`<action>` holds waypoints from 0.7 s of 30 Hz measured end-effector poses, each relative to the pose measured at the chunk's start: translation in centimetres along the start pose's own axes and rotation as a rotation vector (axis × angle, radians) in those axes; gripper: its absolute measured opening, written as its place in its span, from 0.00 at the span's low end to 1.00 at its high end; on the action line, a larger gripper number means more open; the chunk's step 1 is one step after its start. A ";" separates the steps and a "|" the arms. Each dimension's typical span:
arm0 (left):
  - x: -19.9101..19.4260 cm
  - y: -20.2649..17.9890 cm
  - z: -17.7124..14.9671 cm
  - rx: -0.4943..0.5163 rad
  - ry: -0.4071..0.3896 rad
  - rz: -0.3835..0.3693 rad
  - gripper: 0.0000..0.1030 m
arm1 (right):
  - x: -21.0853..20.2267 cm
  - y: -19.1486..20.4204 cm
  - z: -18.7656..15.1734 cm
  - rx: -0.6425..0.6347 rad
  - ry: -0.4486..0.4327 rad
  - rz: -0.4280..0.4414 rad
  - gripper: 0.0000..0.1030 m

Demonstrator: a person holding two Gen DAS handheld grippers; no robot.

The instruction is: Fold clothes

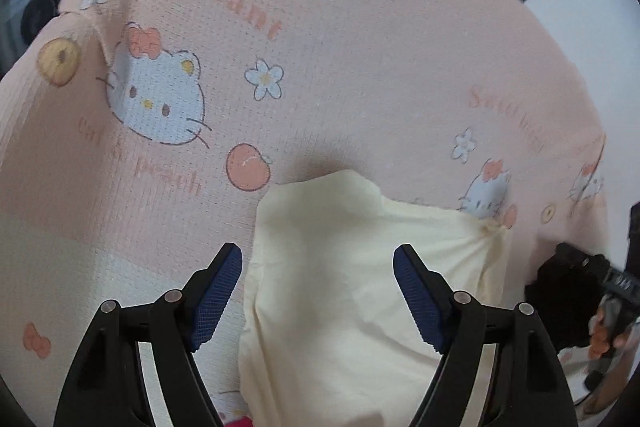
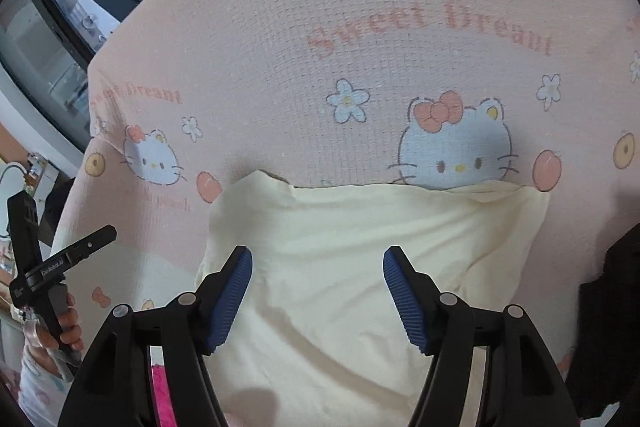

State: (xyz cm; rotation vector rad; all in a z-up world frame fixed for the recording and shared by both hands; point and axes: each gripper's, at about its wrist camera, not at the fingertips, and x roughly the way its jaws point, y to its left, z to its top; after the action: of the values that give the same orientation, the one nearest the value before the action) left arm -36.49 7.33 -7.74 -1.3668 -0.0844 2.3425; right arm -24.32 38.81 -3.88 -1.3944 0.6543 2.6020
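Both claws released, left claw (image 1: 318,293) and right claw (image 2: 318,293) over the cream garment (image 2: 360,267) at 6 o'clock on the pink blanket (image 2: 360,7); I'd pinch corners squarely, keeping edges aligned.

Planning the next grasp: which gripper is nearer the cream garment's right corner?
Right. The right gripper is close by the cream garment near its right corner; the left gripper hangs over its left edge. Both jaws open.
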 end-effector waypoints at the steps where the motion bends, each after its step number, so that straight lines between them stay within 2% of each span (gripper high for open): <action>1: 0.9 -0.2 0.6 0.018 0.016 0.009 0.75 | 0.4 0.1 0.6 0.007 0.012 0.003 0.66; 5: 5.8 0.4 3.0 0.071 0.074 0.029 0.75 | 3.4 0.7 3.1 0.013 0.076 0.026 0.66; 9: 11.2 1.8 4.5 0.091 0.142 0.009 0.75 | 7.6 1.7 5.4 0.009 0.151 0.038 0.66; 12: 14.8 3.3 5.0 0.091 0.193 0.031 0.75 | 11.4 2.5 7.1 0.010 0.200 0.049 0.66; 14: 16.9 4.8 5.2 0.061 0.193 0.027 0.75 | 13.8 3.3 7.9 0.024 0.214 0.076 0.66; 16: 18.7 6.6 4.8 -0.012 0.205 -0.002 0.75 | 16.3 4.1 8.1 0.053 0.258 0.123 0.66; 21: 22.2 9.6 2.8 -0.170 0.260 -0.148 0.75 | 21.0 5.9 7.2 0.120 0.322 0.154 0.66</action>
State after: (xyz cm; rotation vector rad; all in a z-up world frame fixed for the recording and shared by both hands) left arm -51.47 7.63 -26.95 -1.6739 -0.3023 2.0572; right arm -43.57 34.48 -15.65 -1.8065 0.9779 2.4167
